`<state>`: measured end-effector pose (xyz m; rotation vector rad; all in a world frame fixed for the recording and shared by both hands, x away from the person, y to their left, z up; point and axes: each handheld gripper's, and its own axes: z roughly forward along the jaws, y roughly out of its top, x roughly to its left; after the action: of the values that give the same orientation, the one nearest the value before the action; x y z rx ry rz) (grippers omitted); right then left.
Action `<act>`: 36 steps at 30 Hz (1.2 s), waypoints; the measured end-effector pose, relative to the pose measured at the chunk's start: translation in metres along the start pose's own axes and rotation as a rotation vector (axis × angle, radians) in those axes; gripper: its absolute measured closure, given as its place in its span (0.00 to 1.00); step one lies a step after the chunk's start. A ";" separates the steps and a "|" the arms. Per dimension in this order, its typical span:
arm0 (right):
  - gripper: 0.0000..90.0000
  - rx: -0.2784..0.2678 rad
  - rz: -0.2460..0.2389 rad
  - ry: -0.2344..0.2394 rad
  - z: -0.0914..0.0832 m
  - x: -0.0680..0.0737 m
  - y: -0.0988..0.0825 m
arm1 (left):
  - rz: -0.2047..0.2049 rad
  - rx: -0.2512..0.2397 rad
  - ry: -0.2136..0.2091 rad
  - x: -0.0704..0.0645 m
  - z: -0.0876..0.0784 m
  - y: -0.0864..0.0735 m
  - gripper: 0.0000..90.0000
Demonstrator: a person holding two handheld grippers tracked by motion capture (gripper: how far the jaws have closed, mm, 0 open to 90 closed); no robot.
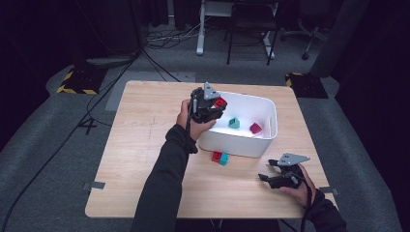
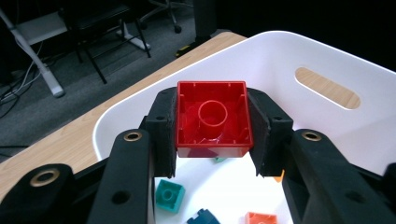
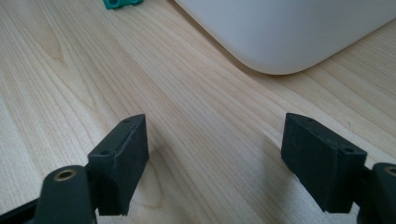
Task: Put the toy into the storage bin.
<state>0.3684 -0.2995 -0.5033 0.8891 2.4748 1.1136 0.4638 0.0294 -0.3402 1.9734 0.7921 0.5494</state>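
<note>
My left gripper [image 1: 215,104] is shut on a red brick [image 1: 221,102] and holds it above the near-left corner of the white bin [image 1: 263,141]. In the left gripper view the red brick [image 2: 212,119] shows its hollow underside, pinched between both pads [image 2: 164,135] over the bin [image 2: 280,39]. A teal brick [image 1: 234,123] and a dark red brick [image 1: 255,128] lie inside the bin. My right gripper [image 1: 267,170] rests low at the table's front right, open, with bare wood between its fingers [image 3: 123,158].
A red brick [image 1: 217,155] and a teal brick [image 1: 224,159] lie joined on the table just in front of the bin. The left gripper view shows teal [image 2: 169,195], blue [image 2: 203,217] and orange [image 2: 261,218] bricks on the bin floor. Chairs and cables stand beyond the table.
</note>
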 end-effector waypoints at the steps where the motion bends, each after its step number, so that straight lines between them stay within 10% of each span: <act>1: 0.26 0.000 0.001 0.000 0.000 0.000 0.000 | 0.012 0.001 0.004 -0.001 0.001 0.000 0.65; 26: 0.26 0.000 0.000 0.000 0.000 0.000 0.000 | 0.020 0.025 -0.032 -0.018 0.018 0.002 0.65; 36: 0.26 0.000 -0.001 0.000 0.000 0.000 0.000 | 0.004 0.014 -0.007 -0.015 0.016 0.002 0.50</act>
<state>0.3684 -0.2995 -0.5034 0.8877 2.4755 1.1134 0.4642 0.0084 -0.3474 1.9893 0.7900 0.5405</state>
